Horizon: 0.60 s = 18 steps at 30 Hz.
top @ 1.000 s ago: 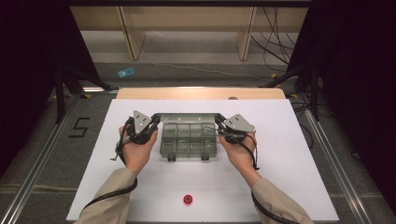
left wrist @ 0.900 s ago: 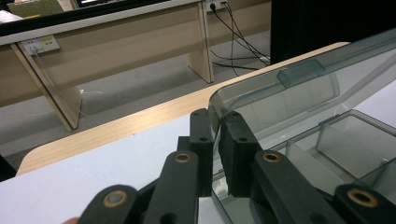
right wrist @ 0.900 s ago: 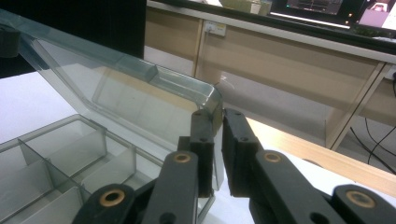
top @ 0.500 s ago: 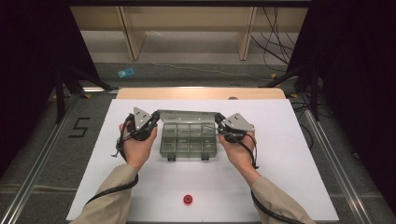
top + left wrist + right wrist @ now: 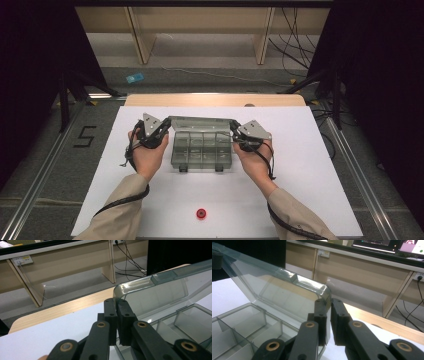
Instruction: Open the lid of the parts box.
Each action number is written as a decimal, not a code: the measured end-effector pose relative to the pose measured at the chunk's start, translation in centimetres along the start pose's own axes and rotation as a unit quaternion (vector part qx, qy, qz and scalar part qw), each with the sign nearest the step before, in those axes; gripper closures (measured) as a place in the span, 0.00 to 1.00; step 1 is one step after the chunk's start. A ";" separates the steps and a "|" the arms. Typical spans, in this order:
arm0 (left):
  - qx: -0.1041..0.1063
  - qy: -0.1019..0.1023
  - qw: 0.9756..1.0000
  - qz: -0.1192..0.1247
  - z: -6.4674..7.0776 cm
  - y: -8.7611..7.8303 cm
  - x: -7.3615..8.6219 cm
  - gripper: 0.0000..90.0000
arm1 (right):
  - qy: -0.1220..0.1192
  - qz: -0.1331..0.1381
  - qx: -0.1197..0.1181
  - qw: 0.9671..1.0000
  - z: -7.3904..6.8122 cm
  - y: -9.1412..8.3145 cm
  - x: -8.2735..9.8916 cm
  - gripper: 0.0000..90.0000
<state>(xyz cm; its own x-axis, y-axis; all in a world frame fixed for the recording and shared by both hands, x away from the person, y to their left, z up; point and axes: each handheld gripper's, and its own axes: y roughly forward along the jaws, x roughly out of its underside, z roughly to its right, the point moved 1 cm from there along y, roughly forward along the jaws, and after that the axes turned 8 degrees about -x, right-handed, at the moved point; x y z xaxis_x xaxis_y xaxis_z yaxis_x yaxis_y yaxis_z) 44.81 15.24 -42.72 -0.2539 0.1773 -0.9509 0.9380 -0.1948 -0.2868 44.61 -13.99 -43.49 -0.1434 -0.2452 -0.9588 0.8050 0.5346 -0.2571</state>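
Observation:
A clear grey compartment box [image 5: 202, 152] lies in the middle of the white table top, its lid [image 5: 202, 121] raised at the far side. My left gripper [image 5: 168, 126] is shut on the lid's left corner. The left gripper view shows the gripper [image 5: 116, 307] pinching the lid's [image 5: 160, 287] rounded edge between its pads. My right gripper [image 5: 234, 129] is shut on the lid's right corner. In the right gripper view that gripper [image 5: 328, 305] clamps the lid's [image 5: 274, 287] corner. The compartments [image 5: 239, 325] that I can see hold nothing.
A small red round thing [image 5: 201, 214] lies near the table's front edge. The white table top [image 5: 310, 175] ends in a wooden strip [image 5: 215, 99] at the far side. Beyond it are wooden furniture legs [image 5: 140, 40] and cables [image 5: 295, 45] on the floor.

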 end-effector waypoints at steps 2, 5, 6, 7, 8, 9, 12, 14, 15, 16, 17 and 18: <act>-0.001 -0.003 1.000 -0.001 0.0 0.1 -0.1 0.97 | 0.003 0.004 0.003 1.000 0.0 0.1 0.0 0.94; -0.002 -0.004 1.000 -0.002 0.0 0.1 -0.1 0.97 | 0.012 0.000 -0.002 1.000 -0.1 0.1 0.0 0.94; -0.001 -0.006 1.000 -0.002 0.0 0.2 -0.2 0.97 | 0.011 0.000 -0.001 1.000 -0.1 0.2 0.0 0.94; -0.001 -0.007 1.000 -0.002 0.0 0.2 -0.2 0.97 | 0.000 0.004 0.004 1.000 0.1 0.2 -0.1 0.94; -0.001 -0.006 1.000 -0.002 0.0 0.2 -0.2 0.97 | 0.000 0.005 0.003 1.000 0.1 0.2 -0.1 0.94; -0.001 -0.006 1.000 -0.002 0.0 0.3 -0.2 0.97 | 0.000 0.006 0.004 1.000 0.1 0.3 -0.1 0.94; -0.002 -0.007 1.000 -0.003 0.0 0.3 -0.3 0.97 | 0.003 0.005 0.002 1.000 0.1 0.3 -0.1 0.94; -0.001 -0.010 1.000 -0.003 -0.1 0.4 -0.3 0.97 | 0.004 0.005 0.001 1.000 0.2 0.3 -0.2 0.94; 0.000 -0.011 1.000 -0.003 -0.1 0.4 -0.3 0.97 | 0.003 0.001 0.003 1.000 0.2 0.3 -0.2 0.94; -0.001 -0.010 1.000 -0.004 -0.1 0.4 -0.3 0.97 | 0.002 0.003 0.007 1.000 0.2 0.3 -0.2 0.94; -0.001 -0.011 1.000 -0.004 -0.1 0.4 -0.4 0.97 | 0.003 0.002 0.008 1.000 0.2 0.3 -0.2 0.94; -0.002 -0.012 1.000 -0.005 -0.1 0.5 -0.4 0.97 | 0.003 0.000 0.008 1.000 0.2 0.3 -0.2 0.94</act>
<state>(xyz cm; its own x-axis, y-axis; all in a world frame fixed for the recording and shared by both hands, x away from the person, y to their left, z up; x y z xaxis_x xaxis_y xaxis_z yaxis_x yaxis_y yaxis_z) 45.36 15.14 -42.47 -0.2687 0.1565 -0.9504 0.9362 -0.1894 -0.2959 45.00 -13.90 -43.34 -0.1466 -0.2393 -0.9598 0.8142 0.5219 -0.2544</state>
